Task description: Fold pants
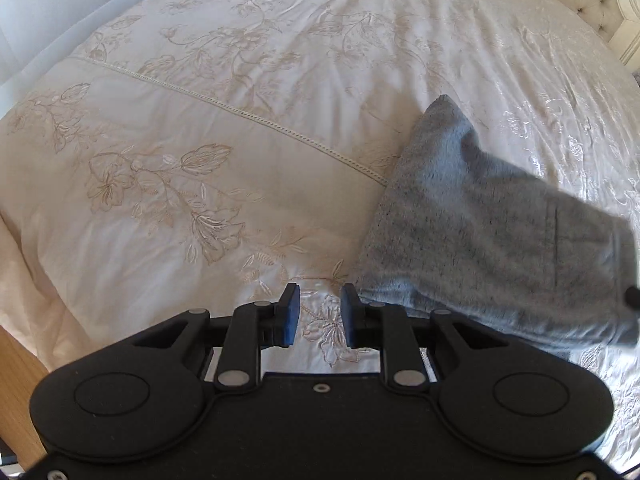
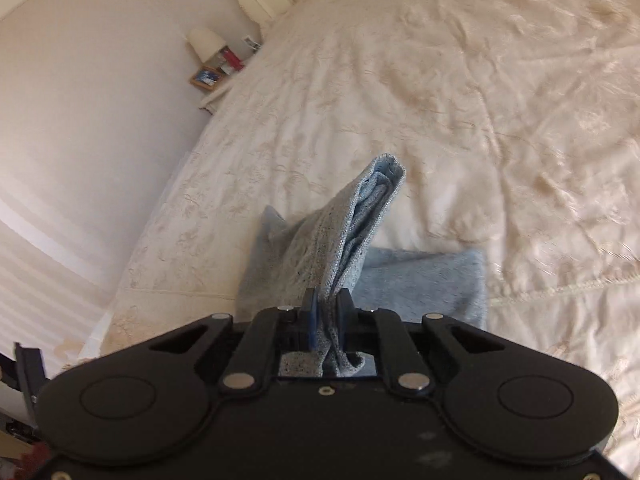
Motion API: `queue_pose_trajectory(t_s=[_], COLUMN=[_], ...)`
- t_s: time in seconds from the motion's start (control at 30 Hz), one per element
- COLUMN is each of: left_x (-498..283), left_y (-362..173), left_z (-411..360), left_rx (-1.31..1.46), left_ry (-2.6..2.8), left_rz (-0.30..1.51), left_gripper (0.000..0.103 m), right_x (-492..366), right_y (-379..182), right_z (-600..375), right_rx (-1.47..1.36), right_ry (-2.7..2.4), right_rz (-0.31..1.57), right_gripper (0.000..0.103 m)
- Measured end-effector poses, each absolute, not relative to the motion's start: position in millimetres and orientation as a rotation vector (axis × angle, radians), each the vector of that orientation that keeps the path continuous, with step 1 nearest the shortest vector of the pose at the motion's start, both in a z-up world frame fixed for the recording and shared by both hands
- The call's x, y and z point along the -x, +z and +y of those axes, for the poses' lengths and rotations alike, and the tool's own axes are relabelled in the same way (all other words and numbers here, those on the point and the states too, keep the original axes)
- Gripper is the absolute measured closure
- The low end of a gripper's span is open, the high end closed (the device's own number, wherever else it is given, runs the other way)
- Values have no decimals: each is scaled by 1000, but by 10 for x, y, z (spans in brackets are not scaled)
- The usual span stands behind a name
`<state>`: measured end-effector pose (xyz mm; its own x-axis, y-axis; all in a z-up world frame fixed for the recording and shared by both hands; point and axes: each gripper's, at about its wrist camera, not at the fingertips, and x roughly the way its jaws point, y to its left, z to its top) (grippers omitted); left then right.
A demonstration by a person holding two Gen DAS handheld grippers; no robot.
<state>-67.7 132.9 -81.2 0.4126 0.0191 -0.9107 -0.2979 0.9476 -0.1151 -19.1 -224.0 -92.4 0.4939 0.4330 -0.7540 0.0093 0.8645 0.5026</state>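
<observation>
Two tongs: right tongs pinch bunched grey-blue pants; left tongs gape, empty.

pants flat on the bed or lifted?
Partly lifted: the right gripper is shut on a bunched layered edge of the pants, raised; the rest lies on the bed.

The left gripper points steeply downward, its jaws parted with nothing between them. The right gripper also angles downward, its jaws clamped on a fold of cloth.
</observation>
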Motion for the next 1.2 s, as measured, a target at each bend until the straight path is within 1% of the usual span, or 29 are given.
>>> queue_pose_trajectory(t_s=[0.03, 0.07, 0.1, 0.13, 0.23, 0.3, 0.4, 0.47, 0.57, 0.63, 0.73, 0.8, 0.87, 0.93, 1.0, 1.1, 1.2], left_x=[634, 586, 538, 481, 290, 156, 23, -9, 28, 83, 76, -14, -169, -426, -725, -1041, -1240], left_y=[-809, -803, -789, -760, -679, -681, -821, -1062, -1548, -1625, -1400, -1178, -1008, -952, -1017, -1230, -1533], left_z=[1311, 1289, 1267, 1247, 1140, 1043, 885, 802, 827, 917, 966, 916, 857, 808, 742, 626, 626], left_rx=[271, 267, 261, 254, 227, 202, 150, 120, 104, 154, 150, 74, 45, 76, 98, 61, 62], left_ry=[186, 168, 147, 126, 53, -10, -97, -143, -136, -143, -164, -190, -219, -237, -238, -196, -128], left_rz=[1135, 1139, 1137, 1129, 1100, 1103, 1122, 1207, 1392, 1431, 1392, 1309, 1230, 1192, 1185, 1161, 1211], left_gripper=[74, 74, 74, 74, 74, 74, 72, 70, 70, 70, 70, 71, 71, 70, 70, 70, 70], right_x=[181, 170, 190, 211, 279, 269, 145, 118, 159, 239, 238, 192, 71, -102, -274, -497, -590], right_y=[-1122, -1266, -1406, -1454, -1304, -1195, -1195, -1293, -1663, -1699, -1534, -1370, -1242, -1211, -1275, -1415, -1568], right_z=[-2267, -2271, -2304, -2332, -2397, -2363, -2175, -1989, -1811, -1764, -1745, -1750, -1725, -1708, -1705, -1704, -1731], right_rx=[-443, -405, -369, -366, -436, -454, -448, -389, -306, -281, -271, -272, -236, -220, -210, -167, -143], right_ry=[218, 172, 129, 100, 50, 57, 88, 102, 54, 48, 39, 39, 32, 26, 10, -20, -61], right_rz=[1109, 1164, 1208, 1212, 1113, 1054, 1048, 1072, 1235, 1241, 1212, 1128, 1058, 1034, 1040, 1059, 1096], right_gripper=[84, 82, 82, 82, 82, 79, 78, 78, 77, 77, 74, 74, 74, 74, 74, 74, 73])
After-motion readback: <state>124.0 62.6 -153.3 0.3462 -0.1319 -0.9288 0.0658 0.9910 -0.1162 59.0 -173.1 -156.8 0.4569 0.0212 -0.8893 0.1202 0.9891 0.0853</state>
